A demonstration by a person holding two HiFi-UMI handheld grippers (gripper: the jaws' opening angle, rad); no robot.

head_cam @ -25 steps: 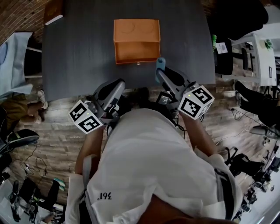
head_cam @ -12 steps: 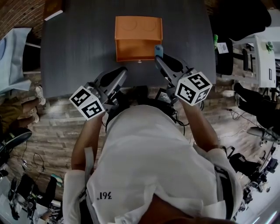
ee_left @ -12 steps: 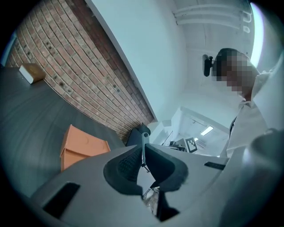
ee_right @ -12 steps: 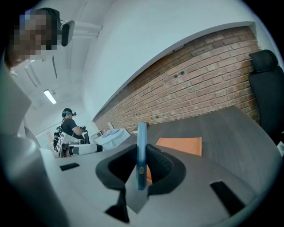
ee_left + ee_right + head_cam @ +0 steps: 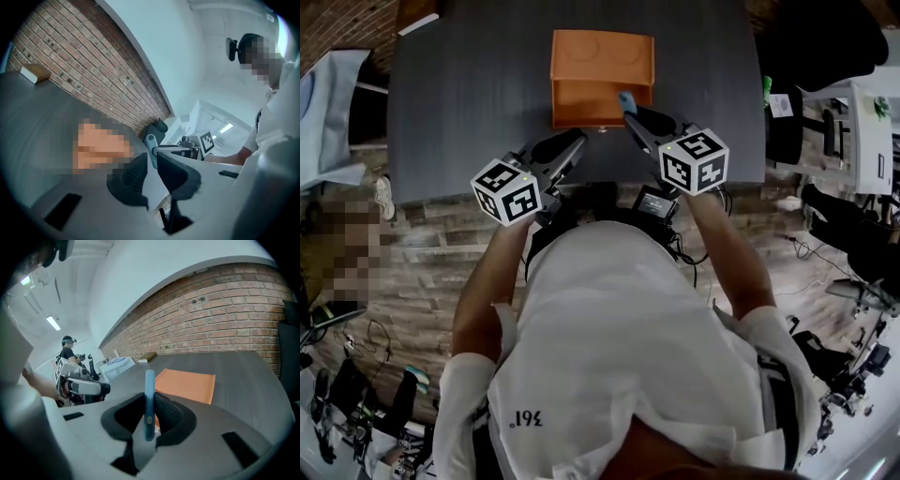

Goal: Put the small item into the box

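Both my grippers moved up-frame toward orange box (image 5: 602,58) since earlier frame. My right gripper (image 5: 630,111) clamps flat blue item (image 5: 626,98), now at box's lower right edge. My left gripper (image 5: 575,143): jaws narrowly apart, empty. Left to do: lower item in, release.

Table (image 5: 469,112): dark grey top. Orange box (image 5: 602,58) lies at far centre. Tan flat block (image 5: 420,13) lies at the far left corner.

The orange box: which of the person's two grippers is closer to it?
Right. The right gripper, holding a blue item, is at the near right corner of the orange box; the left gripper sits short of the box, off its near left.
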